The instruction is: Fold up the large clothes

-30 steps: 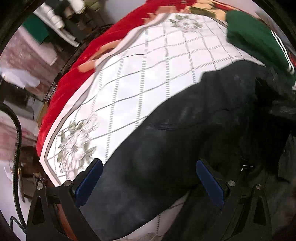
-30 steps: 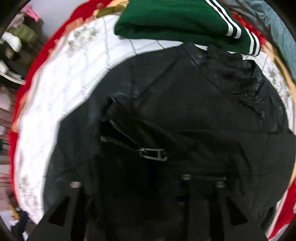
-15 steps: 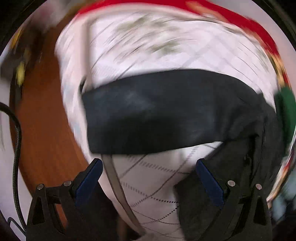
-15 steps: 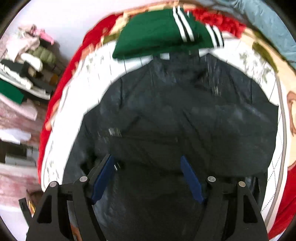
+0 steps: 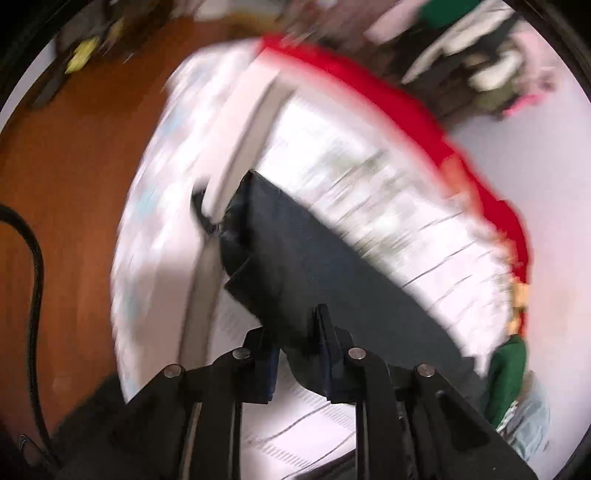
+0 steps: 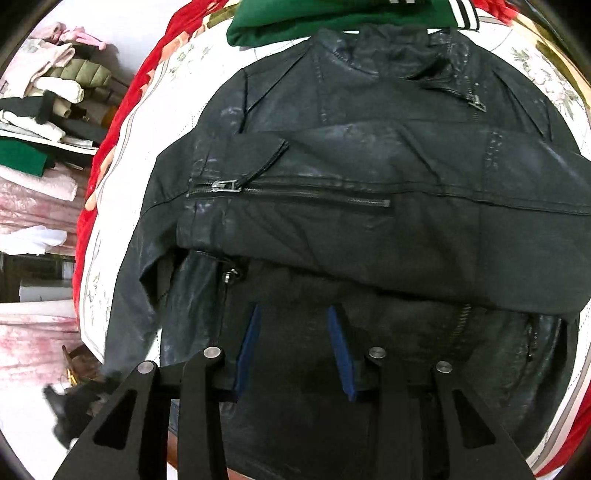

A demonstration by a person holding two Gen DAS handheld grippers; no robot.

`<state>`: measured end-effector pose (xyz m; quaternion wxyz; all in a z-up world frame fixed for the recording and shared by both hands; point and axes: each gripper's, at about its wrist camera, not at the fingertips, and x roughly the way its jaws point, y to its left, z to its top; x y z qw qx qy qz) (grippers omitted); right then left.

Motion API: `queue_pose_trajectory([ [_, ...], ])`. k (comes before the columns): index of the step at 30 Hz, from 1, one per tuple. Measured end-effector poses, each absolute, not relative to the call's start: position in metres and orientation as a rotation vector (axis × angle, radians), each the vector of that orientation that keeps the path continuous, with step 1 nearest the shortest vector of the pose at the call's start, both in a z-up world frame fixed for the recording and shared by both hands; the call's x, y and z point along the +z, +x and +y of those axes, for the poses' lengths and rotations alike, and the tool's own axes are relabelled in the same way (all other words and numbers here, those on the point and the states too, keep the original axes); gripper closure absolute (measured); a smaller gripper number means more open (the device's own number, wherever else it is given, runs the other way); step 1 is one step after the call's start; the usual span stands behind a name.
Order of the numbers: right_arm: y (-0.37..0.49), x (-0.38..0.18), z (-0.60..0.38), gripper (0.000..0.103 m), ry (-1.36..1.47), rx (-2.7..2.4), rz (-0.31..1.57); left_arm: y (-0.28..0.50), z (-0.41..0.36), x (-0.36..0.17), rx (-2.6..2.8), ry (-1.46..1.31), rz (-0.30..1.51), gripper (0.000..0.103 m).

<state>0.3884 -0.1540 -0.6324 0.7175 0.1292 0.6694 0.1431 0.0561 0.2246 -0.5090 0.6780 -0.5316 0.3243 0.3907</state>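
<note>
Pinched on a black sleeve (image 5: 295,266) at the bed's left edge: left gripper (image 5: 295,354), jaws pressed onto the cloth, sleeve's long axis running away up-left over the quilted cover (image 5: 406,229). Spread flat across the cover's middle: black leather jacket (image 6: 369,177), collar toward the far edge beside a folded green garment (image 6: 314,22). Hovering over the hem at the near edge: right gripper (image 6: 295,347), jaws spread, nothing held. Nearer the loose sleeve, probably next folded inward: the left.
</note>
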Motion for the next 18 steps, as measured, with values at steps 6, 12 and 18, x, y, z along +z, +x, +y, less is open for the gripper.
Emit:
queue_pose_trajectory([
  [6, 0.385, -0.634, -0.134, 0.063, 0.283, 0.335, 1.514, 0.052, 0.263, -0.547, 0.723, -1.363, 0.683, 0.082],
  [12, 0.38, -0.65, -0.126, 0.063, 0.296, 0.316, 1.555, 0.062, 0.264, -0.581, 0.664, -1.506, 0.647, 0.036],
  [18, 0.382, -0.661, -0.117, 0.053, 0.254, 0.262, 1.552, 0.101, 0.261, -0.562, 0.801, -1.298, 0.799, 0.03],
])
